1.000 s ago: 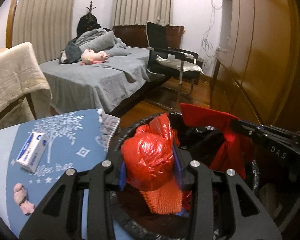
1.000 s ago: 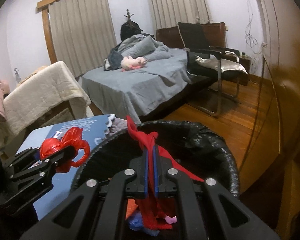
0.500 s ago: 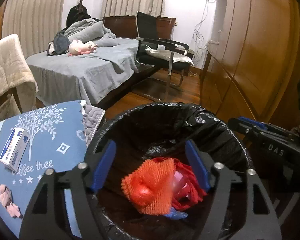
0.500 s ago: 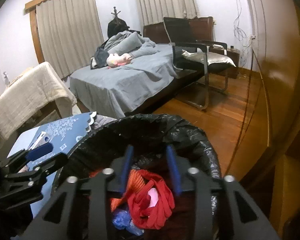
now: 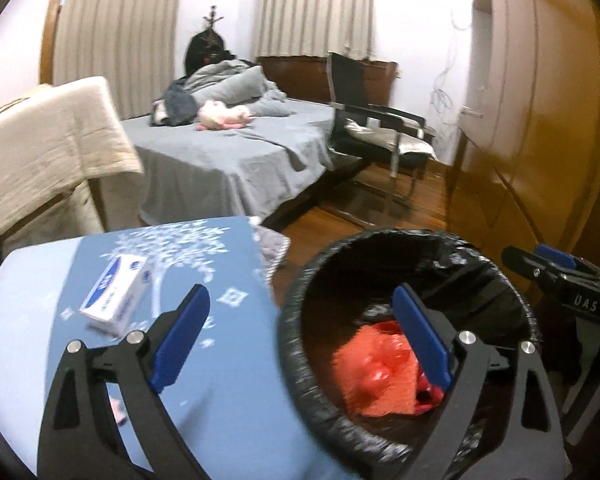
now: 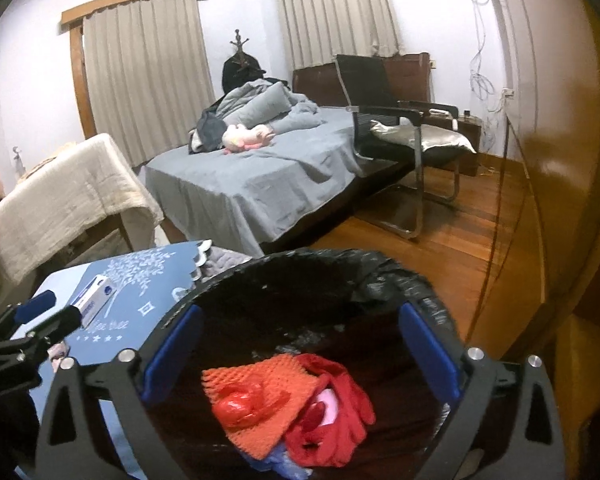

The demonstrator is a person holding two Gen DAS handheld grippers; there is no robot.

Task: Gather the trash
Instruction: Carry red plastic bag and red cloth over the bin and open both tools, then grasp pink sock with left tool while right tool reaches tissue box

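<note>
A black-lined trash bin (image 5: pixel 500 276) (image 6: pixel 400 276) stands beside the blue table. Inside lie an orange net (image 6: pixel 260 404) (image 5: pixel 376 376), a red plastic bag (image 6: pixel 236 406) and a red glove (image 6: pixel 340 408). My left gripper (image 5: pixel 300 320) is open and empty, straddling the bin's left rim. My right gripper (image 6: pixel 300 340) is open and empty above the bin. A white and blue box (image 5: pixel 116 292) (image 6: pixel 94 304) lies on the blue tablecloth (image 5: pixel 220 380). A small pink item (image 5: pixel 118 412) shows partly behind my left finger.
A grey bed (image 6: pixel 260 176) stands behind, with a black chair (image 6: pixel 396 136) to its right. A beige covered chair (image 5: pixel 48 148) is left of the table. A wooden wardrobe (image 5: pixel 540 120) lines the right side. Wooden floor (image 6: pixel 440 248) lies beyond the bin.
Both grippers opened and dropped the red bag and the red glove into the bin. The left gripper then shifted left toward the table; both jaws widened further.
</note>
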